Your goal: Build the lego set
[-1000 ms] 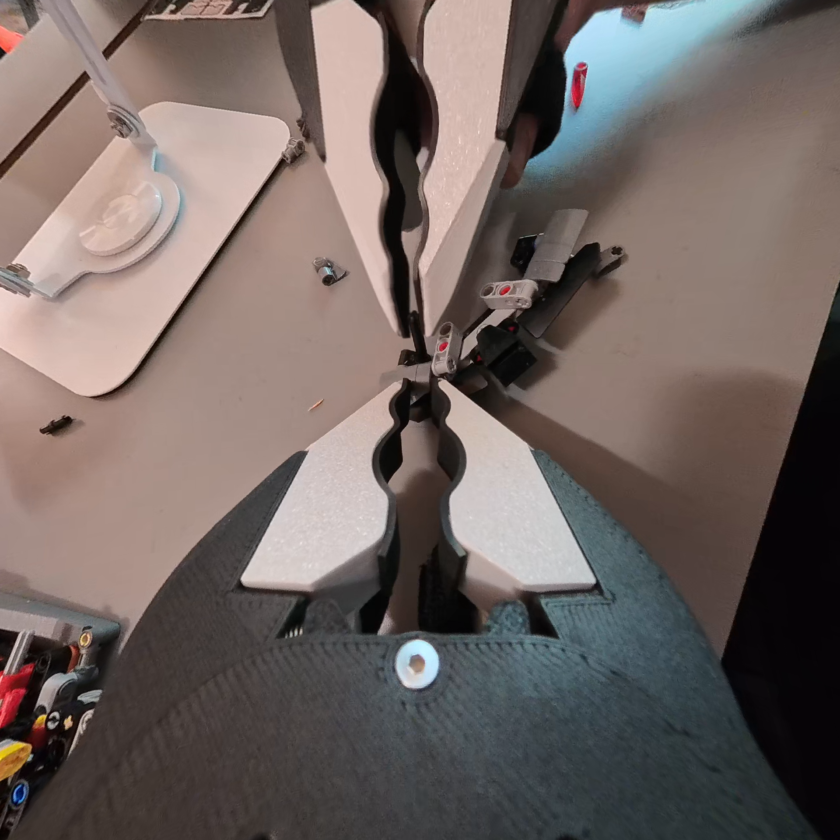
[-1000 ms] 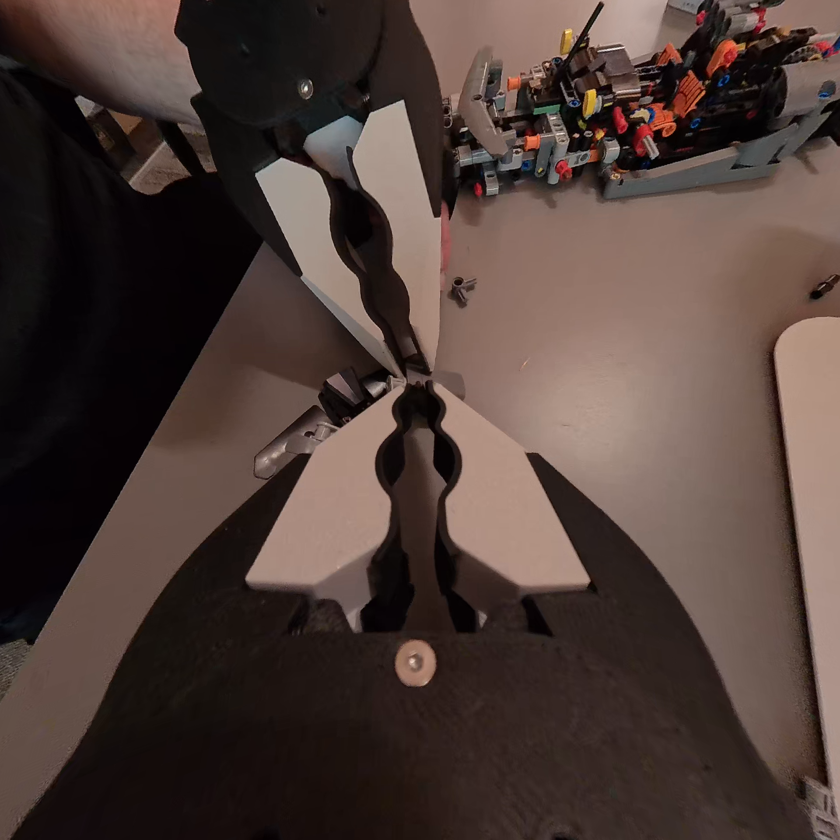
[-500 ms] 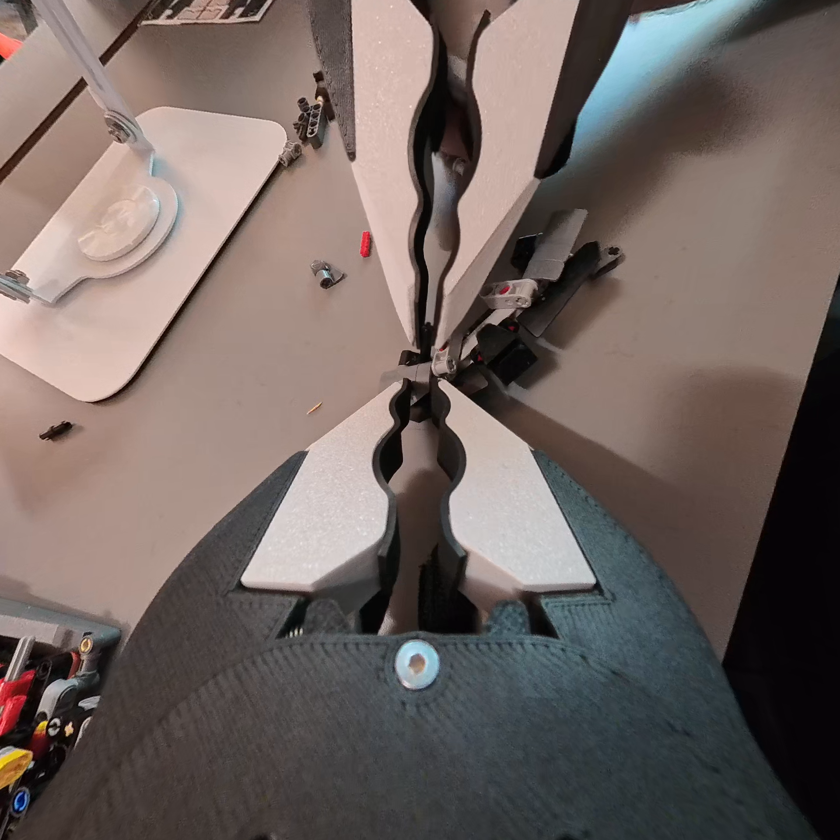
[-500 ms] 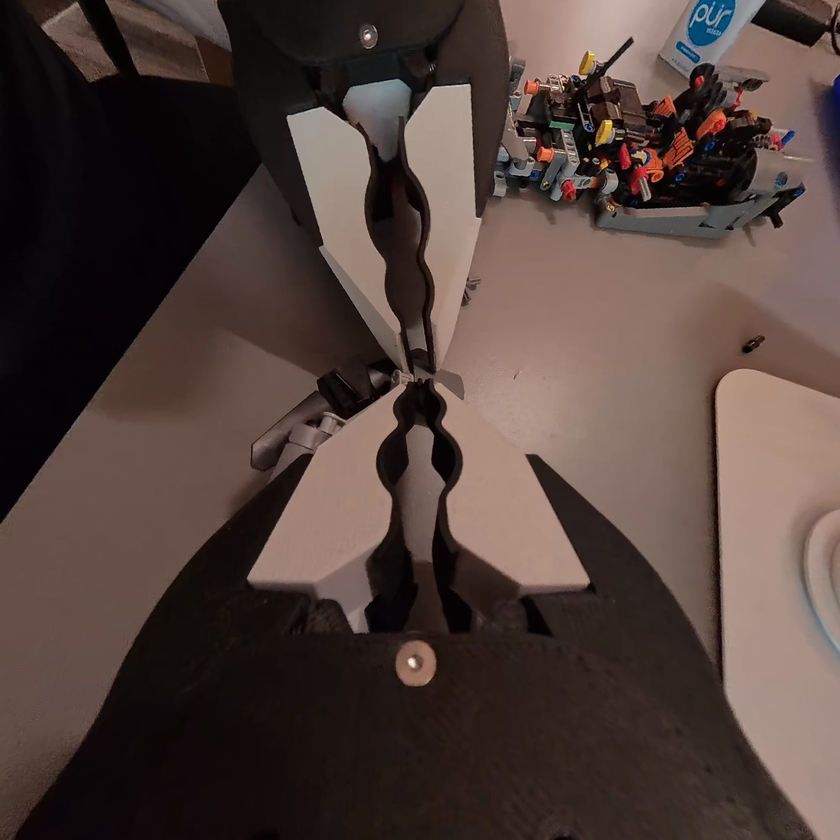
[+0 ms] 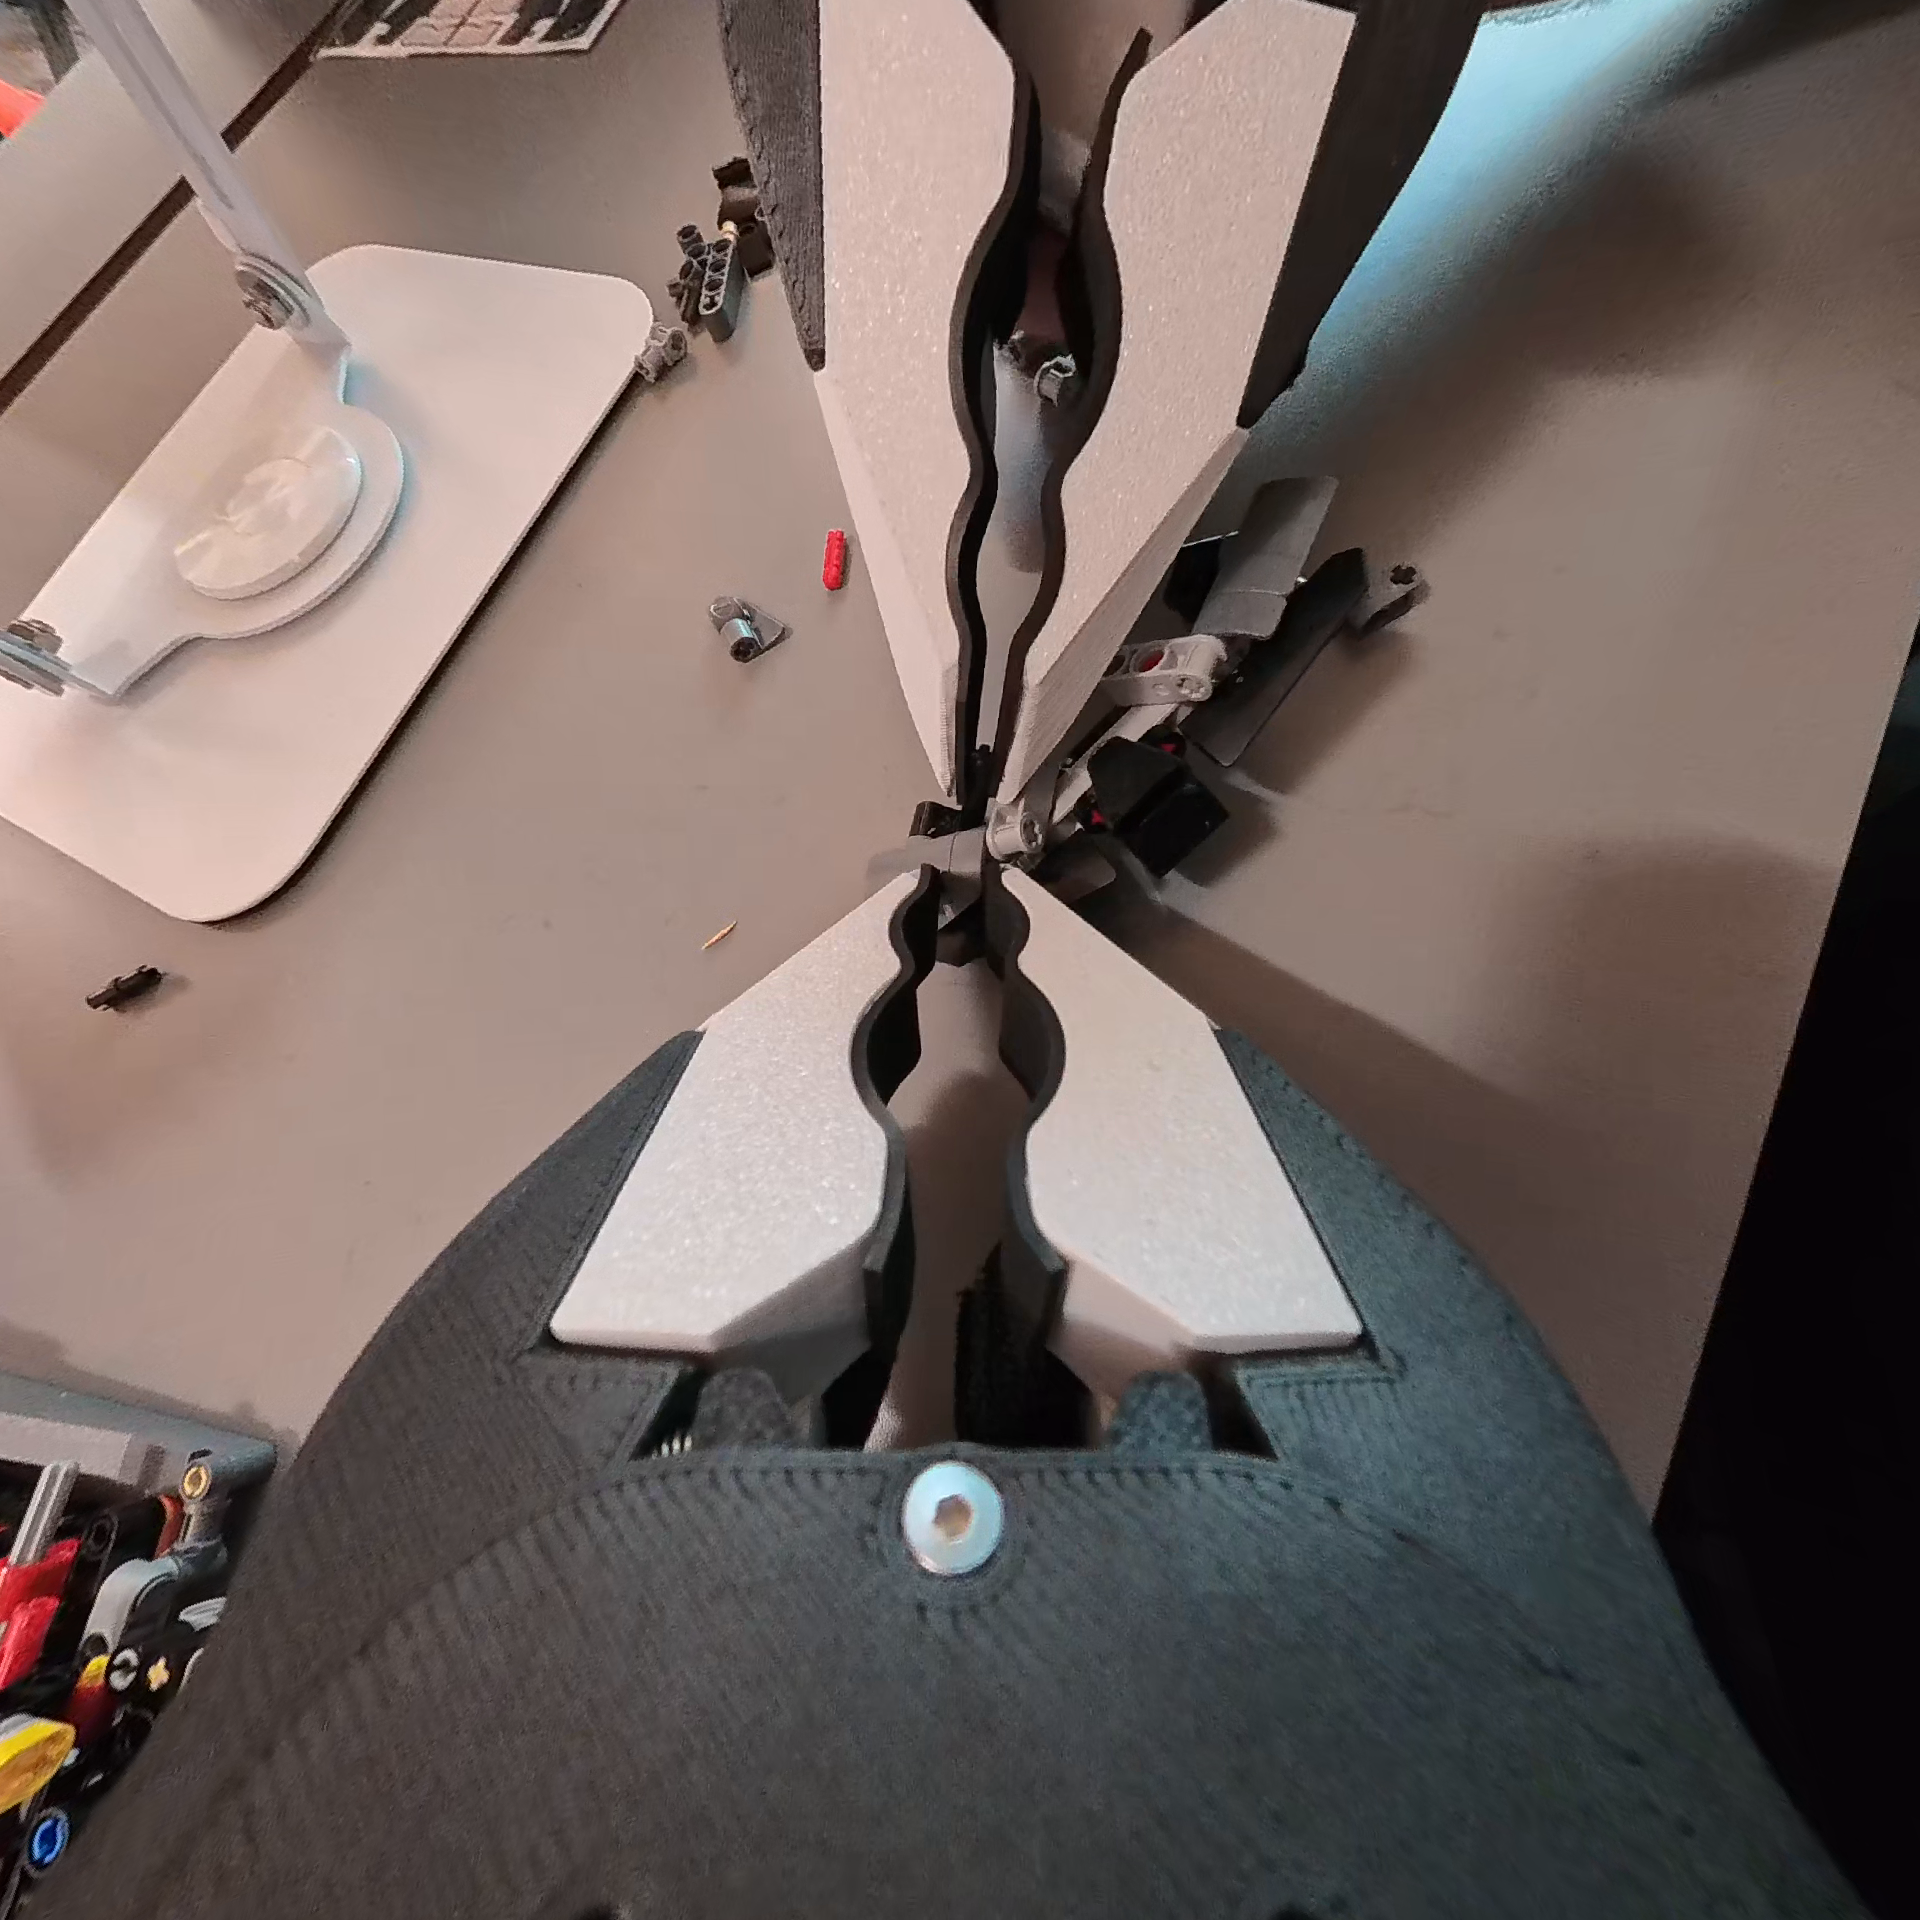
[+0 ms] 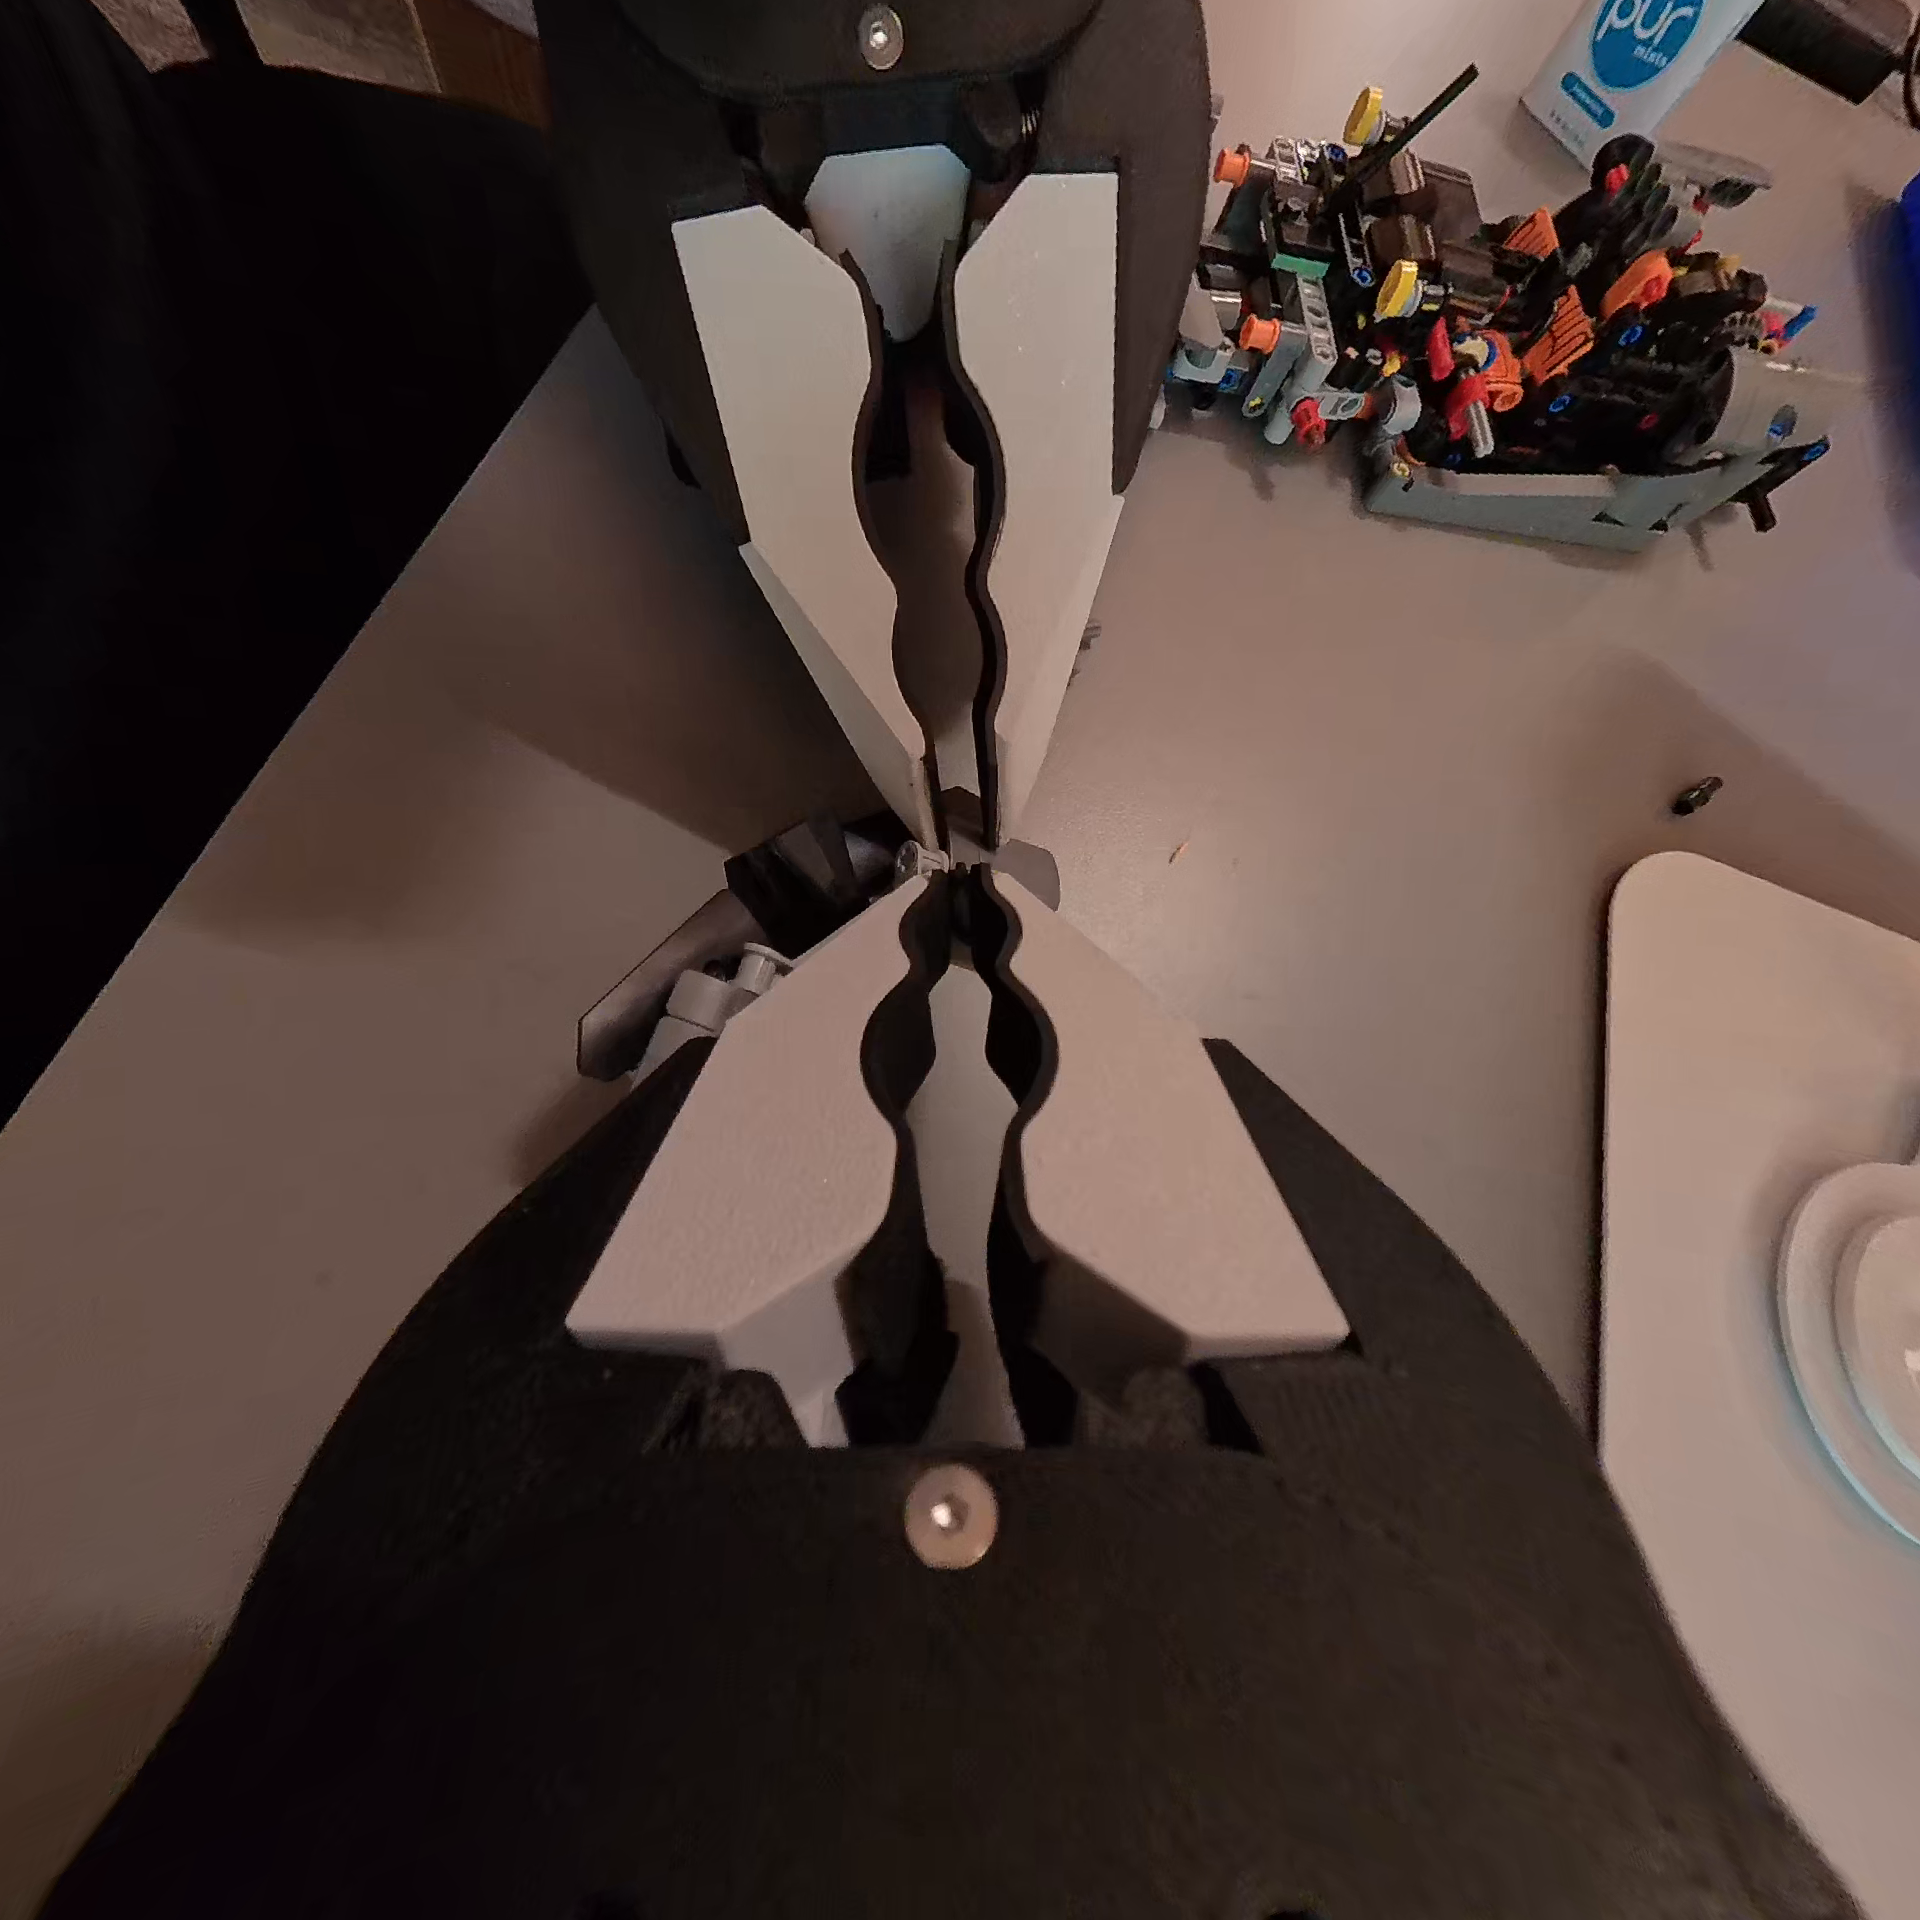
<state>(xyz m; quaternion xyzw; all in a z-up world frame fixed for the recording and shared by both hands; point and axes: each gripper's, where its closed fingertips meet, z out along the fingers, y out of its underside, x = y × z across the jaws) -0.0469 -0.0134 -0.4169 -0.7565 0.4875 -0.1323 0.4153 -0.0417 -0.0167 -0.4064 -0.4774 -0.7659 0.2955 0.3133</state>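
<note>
Two claws meet tip to tip over the table: your left claw (image 5: 961, 883) points forward from below and your right claw (image 6: 961, 883) comes at it head-on, each reaching across the other's view. Both have their jaws drawn nearly together, pinching the same small lego sub-assembly (image 5: 1049, 821) of black and grey pieces, which extends from the shared tips off to the left claw's right, toward the table edge. You can't quite tell whether it rests on the grey table (image 5: 416, 1091) or sits just above it.

Left of your left claw lies a white stand base (image 5: 260, 644); between it and the claw sit a small grey connector (image 5: 743, 629) and a red pin (image 5: 833, 545), with a black pin (image 5: 123, 987) farther left. Beyond your right claw, up to its right, stands a larger colourful lego build (image 6: 1507, 364), well apart, with a blue-and-white packet (image 6: 1631, 62) behind it.
</note>
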